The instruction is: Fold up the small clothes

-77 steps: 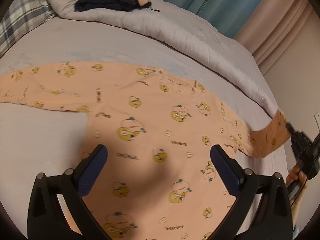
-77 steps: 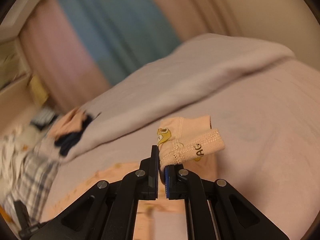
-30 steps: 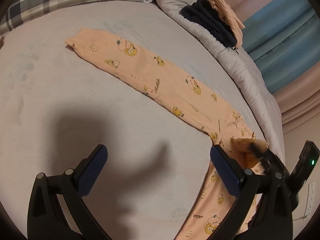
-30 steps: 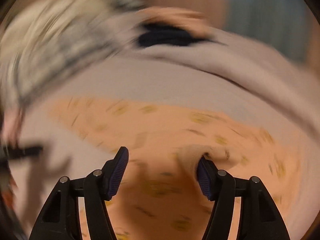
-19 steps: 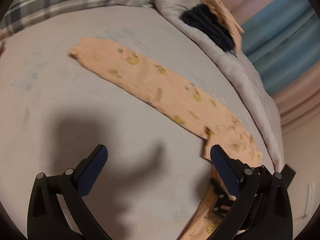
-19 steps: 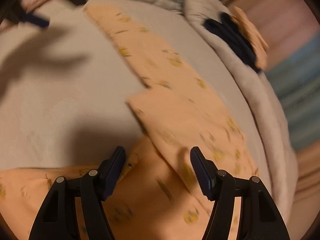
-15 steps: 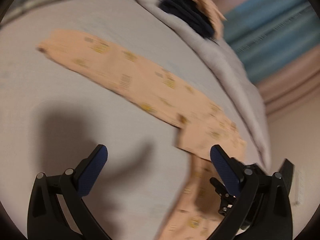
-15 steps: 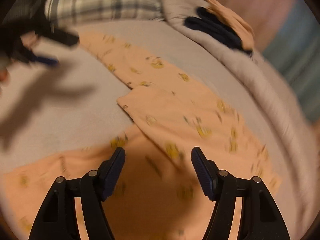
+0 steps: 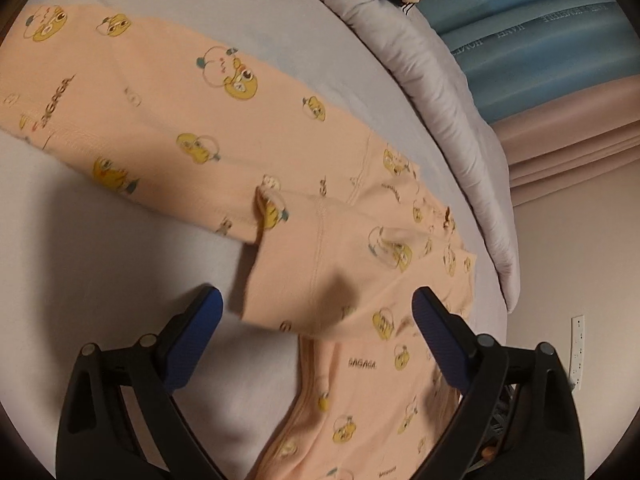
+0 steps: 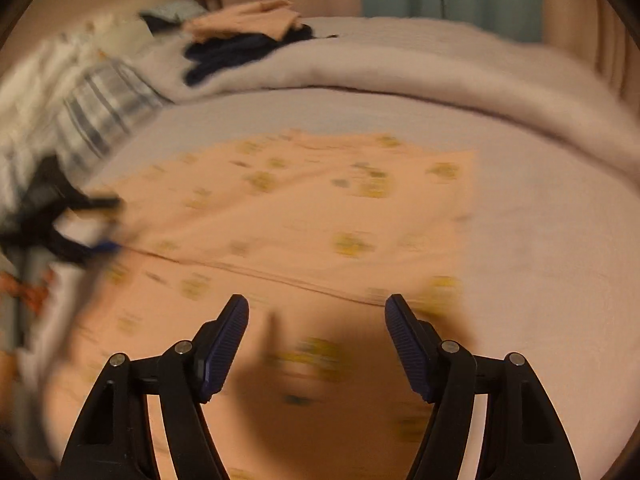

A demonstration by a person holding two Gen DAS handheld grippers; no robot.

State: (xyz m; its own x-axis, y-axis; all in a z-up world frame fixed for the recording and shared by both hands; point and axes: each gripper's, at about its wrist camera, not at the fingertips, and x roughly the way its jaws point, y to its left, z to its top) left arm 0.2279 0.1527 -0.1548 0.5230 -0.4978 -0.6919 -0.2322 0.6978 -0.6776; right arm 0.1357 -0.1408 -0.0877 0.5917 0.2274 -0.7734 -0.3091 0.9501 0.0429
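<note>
A peach long-sleeved top with yellow cartoon prints (image 9: 224, 128) lies flat on the grey bed sheet (image 9: 100, 260). One sleeve is folded across its body (image 9: 344, 264); the other stretches out to the left. My left gripper (image 9: 316, 320) is open and empty, just above the folded sleeve. My right gripper (image 10: 316, 328) is open and empty above the same top (image 10: 304, 208), which is blurred in the right wrist view. The left gripper (image 10: 60, 220) shows there at the left edge.
A rolled grey duvet (image 9: 432, 80) runs along the far side of the bed, with dark and peach clothes piled on it (image 10: 244, 36). A plaid pillow (image 10: 104, 108) lies at the head. Blue and pink curtains (image 9: 540, 52) hang behind. A wall socket (image 9: 576, 356) is at the right.
The right gripper let go of the sleeve cuff, leaving the sleeve folded over the body, and drew back. The left gripper swung from the outstretched sleeve toward the folded part.
</note>
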